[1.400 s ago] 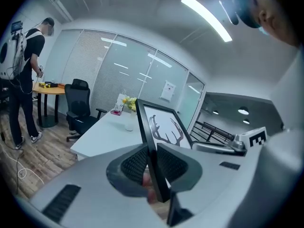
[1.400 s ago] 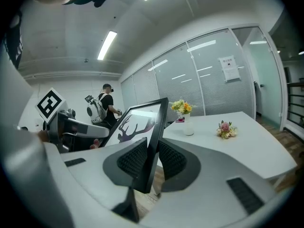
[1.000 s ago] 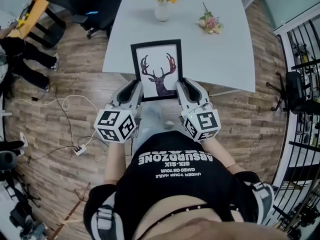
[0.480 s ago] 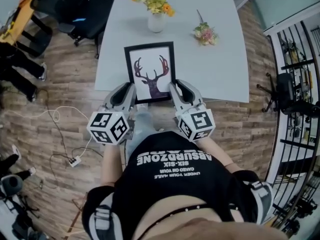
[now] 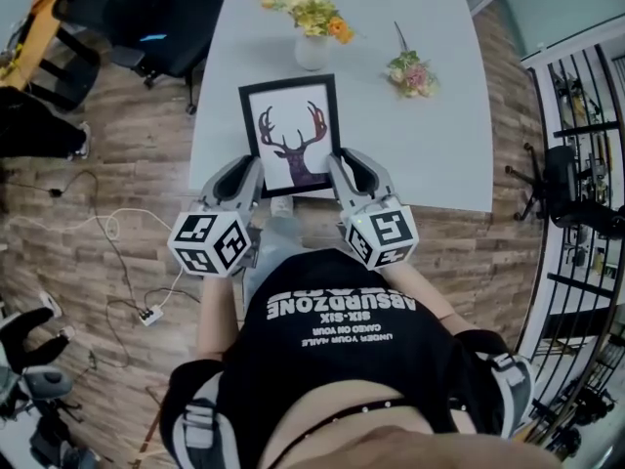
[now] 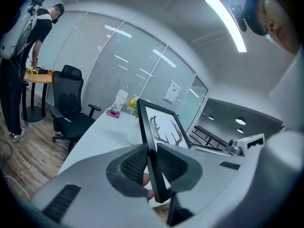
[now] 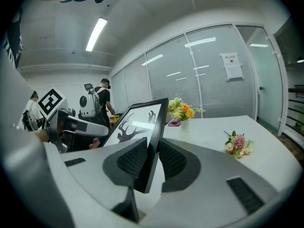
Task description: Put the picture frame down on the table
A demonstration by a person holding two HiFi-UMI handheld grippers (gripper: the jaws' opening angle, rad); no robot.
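Over the near edge of the bench (image 5: 439, 145), I hold the picture frame (image 5: 291, 135) between both tongs. My left tongs (image 5: 252, 176) are clamped on its left side and my right tongs (image 5: 340, 170) on its right side, both low down. It tilts, deer print facing me. Beyond it stands a vase of flowers (image 5: 311, 45), with a small bouquet (image 5: 410, 72) lying apart.

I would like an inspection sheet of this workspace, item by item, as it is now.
Surface: white table.
Job's things: picture frame with deer print, held tilted over the near table edge.
Clutter: vase of flowers; small bouquet lying on the table.
Grippers: left gripper and right gripper each shut on a frame side.
Cables: white cable, power strip on the floor.
Surroundings: black office chair; metal rack.
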